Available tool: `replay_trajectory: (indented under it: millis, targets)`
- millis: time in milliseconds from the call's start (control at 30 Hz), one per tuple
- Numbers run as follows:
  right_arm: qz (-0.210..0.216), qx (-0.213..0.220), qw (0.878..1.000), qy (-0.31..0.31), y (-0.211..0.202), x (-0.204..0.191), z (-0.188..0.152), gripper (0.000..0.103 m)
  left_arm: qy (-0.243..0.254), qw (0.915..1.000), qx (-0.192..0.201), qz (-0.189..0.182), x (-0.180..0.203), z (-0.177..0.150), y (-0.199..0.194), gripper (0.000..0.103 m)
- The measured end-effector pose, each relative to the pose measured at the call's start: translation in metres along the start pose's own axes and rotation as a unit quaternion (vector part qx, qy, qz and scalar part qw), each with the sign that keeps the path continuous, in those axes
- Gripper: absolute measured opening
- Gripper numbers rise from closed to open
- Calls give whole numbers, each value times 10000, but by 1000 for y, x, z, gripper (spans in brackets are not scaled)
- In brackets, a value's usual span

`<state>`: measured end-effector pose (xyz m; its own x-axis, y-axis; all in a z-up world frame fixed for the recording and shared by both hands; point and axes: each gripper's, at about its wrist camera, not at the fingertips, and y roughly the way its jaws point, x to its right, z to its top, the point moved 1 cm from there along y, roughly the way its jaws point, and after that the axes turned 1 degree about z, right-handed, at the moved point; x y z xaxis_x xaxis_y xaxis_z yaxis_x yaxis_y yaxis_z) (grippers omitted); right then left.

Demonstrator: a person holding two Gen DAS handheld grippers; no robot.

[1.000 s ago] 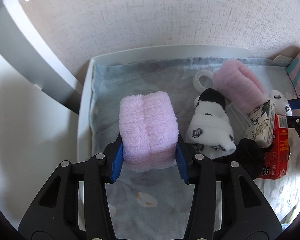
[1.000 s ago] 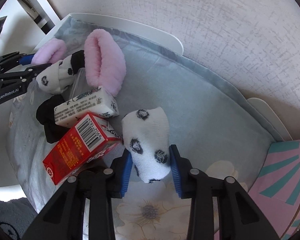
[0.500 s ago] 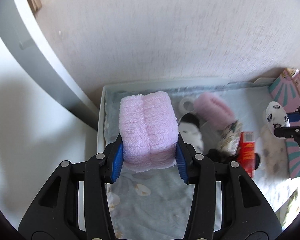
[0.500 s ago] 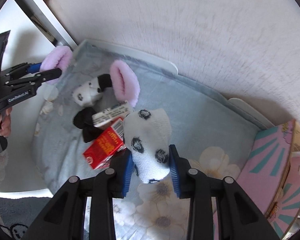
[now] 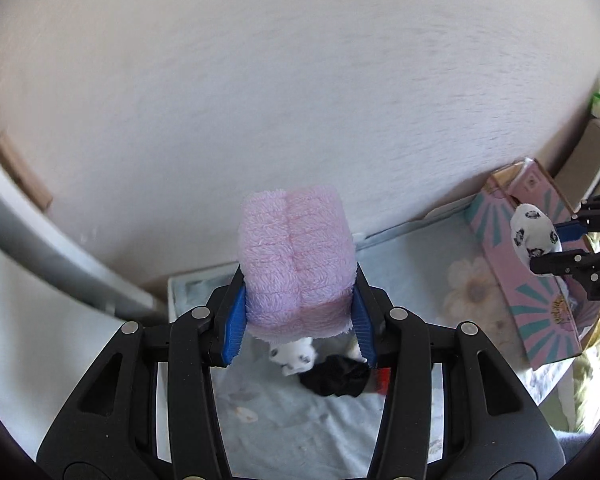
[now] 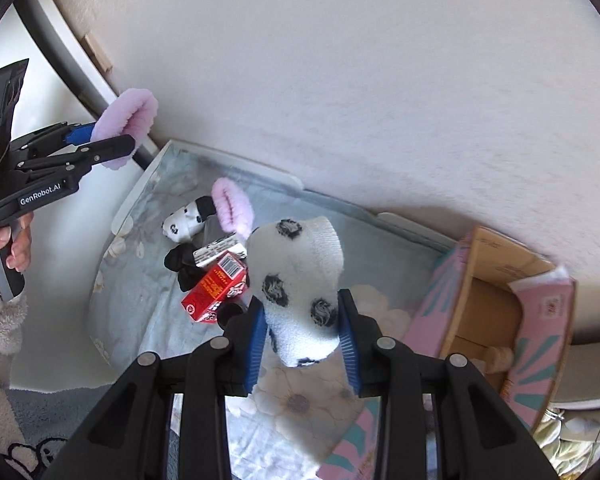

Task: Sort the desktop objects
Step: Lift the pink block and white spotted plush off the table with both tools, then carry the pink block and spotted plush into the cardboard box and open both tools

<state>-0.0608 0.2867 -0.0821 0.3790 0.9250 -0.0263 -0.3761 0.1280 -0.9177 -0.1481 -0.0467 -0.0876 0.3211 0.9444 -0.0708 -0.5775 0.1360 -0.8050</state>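
My left gripper [image 5: 298, 320] is shut on a fluffy pink sock roll [image 5: 296, 260], held high above the table; the same pink roll [image 6: 130, 122] shows at the upper left of the right wrist view. My right gripper [image 6: 304, 344] is shut on a white sock with black spots [image 6: 300, 280], also lifted; that spotted sock [image 5: 534, 234] hangs near the pink carton [image 5: 540, 292]. On the flowered cloth [image 6: 148, 280] lie a second pink roll [image 6: 232, 206], a spotted sock [image 6: 184, 222], a black sock [image 6: 180, 266], a red box [image 6: 216, 288] and a white patterned box [image 6: 218, 250].
An open pink carton [image 6: 496, 304] with a brown inside stands at the right of the table, against the textured wall [image 6: 360, 100]. A person's hand [image 6: 8, 240] in a fleecy sleeve grips the left gripper's handle. A grey frame [image 5: 40, 248] runs along the left.
Both grippers have risen well above the table with their socks still held. The pile on the cloth now looks smaller and lower in both views, and the carton has come into sight.
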Motion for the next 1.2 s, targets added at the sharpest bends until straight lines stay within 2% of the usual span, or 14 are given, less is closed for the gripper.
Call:
replay_trajectory:
  millis: [267, 500, 800, 1200]
  targets:
    - [-184, 206, 9995, 126, -35, 30, -15, 31, 423, 9980, 208, -426, 60, 45, -7, 42]
    - [-270, 186, 9985, 438, -47, 64, -47, 31, 900, 9928, 203, -767, 132, 71, 2, 42]
    - [-421, -126, 9957, 816, -47, 108, -105, 31, 1590, 9803, -114, -1166, 233, 65, 38, 42]
    - [-222, -268, 9937, 1064, -43, 134, -143, 31, 1831, 9679, -644, -1596, 305, 47, 69, 42]
